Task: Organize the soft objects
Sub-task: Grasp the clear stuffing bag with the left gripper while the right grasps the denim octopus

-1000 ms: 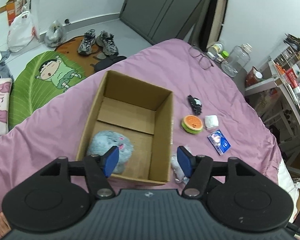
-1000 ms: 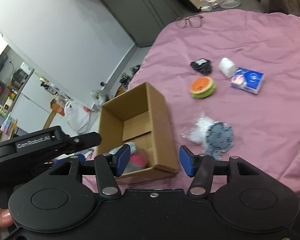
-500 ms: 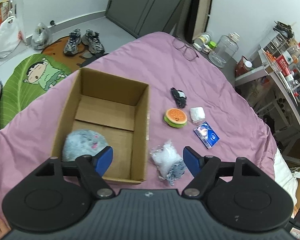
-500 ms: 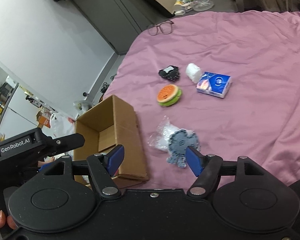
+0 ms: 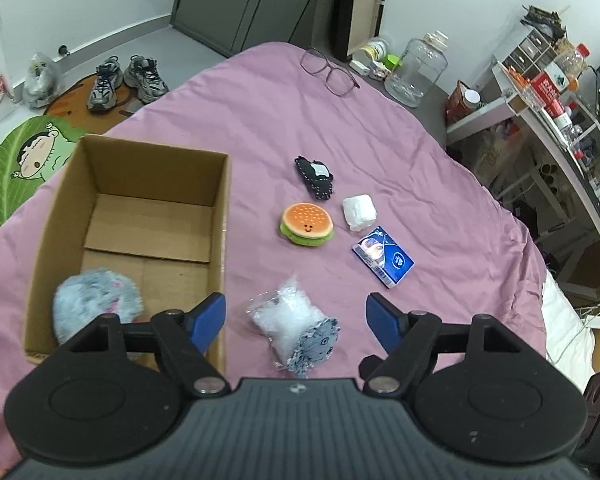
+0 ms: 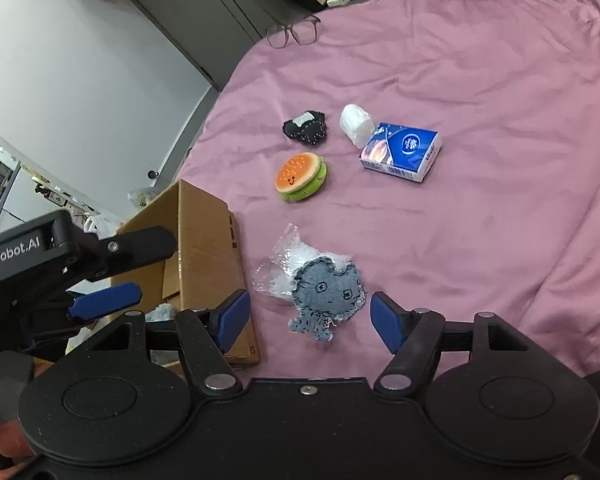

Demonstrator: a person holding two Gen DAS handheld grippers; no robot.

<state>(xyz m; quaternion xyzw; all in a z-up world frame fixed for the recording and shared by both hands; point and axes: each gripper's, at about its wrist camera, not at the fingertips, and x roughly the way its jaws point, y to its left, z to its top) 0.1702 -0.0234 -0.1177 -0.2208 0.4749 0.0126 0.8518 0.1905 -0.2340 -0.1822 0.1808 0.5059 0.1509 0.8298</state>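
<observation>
Both grippers hover over the pink bedspread point(image 5: 440, 168) with jaws spread wide and nothing between them. The left gripper point(image 5: 296, 318) looks down on the denim patch point(image 5: 314, 346) and its clear bag point(image 5: 286, 318), which lie on the bed just right of the cardboard box point(image 5: 220, 216). A grey plush point(image 5: 96, 300) sits in the box's near corner. The right gripper point(image 6: 308, 316) frames the same patch point(image 6: 328, 294), which rests partly on the bag point(image 6: 288, 260). Farther out lie a burger plush point(image 6: 300, 176), a black plush point(image 6: 306, 128), a white wad point(image 6: 356, 124) and a blue tissue pack point(image 6: 402, 150), the wad touching the pack. Glasses point(image 6: 294, 32) lie near the bed's far edge.
</observation>
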